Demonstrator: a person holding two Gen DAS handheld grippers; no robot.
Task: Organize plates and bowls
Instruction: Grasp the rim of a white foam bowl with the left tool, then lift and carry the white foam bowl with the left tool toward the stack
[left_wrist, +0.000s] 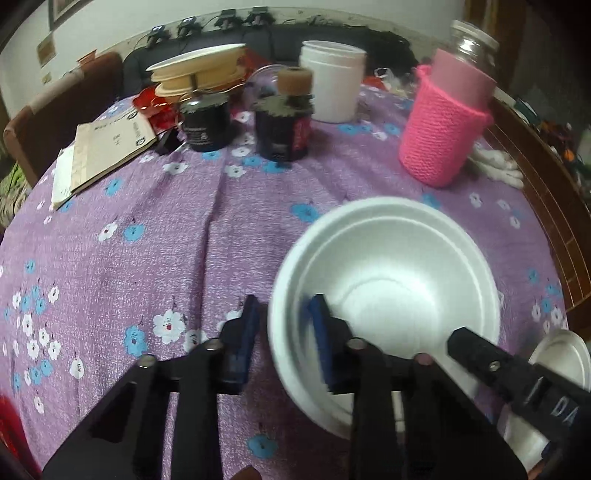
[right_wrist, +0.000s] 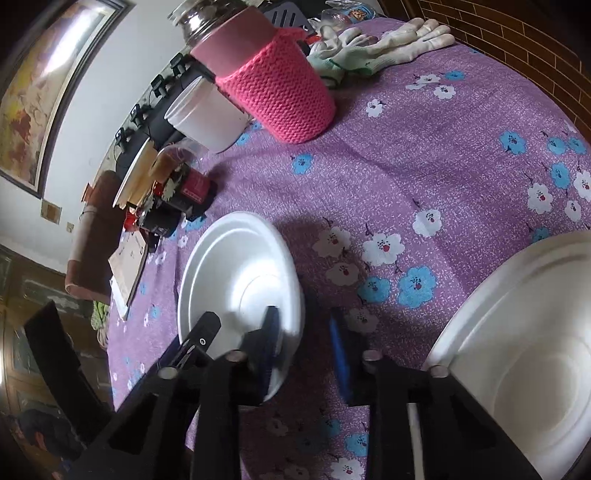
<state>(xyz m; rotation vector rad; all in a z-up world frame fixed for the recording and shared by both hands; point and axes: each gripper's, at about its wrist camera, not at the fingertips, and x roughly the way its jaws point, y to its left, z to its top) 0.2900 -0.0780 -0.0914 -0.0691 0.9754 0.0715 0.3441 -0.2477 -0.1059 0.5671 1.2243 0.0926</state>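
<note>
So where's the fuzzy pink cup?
The pink cup stands at the far right of the table in the left wrist view, right of the white tub, with white gloves beside it.

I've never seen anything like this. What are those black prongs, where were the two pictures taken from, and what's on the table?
There is no robot: a person holds a two-finger gripper in each hand, each with a wide-angle camera looking along its fingers. One picture comes from the left gripper, the other from the right gripper. Both straddle the rim of one white foam bowl, from opposite sides; whether they already pinch it is unclear. On the flowered tablecloth also stand a pink knitted cup sleeve, a white tub and two dark jars; a second white dish lies nearby.
</note>
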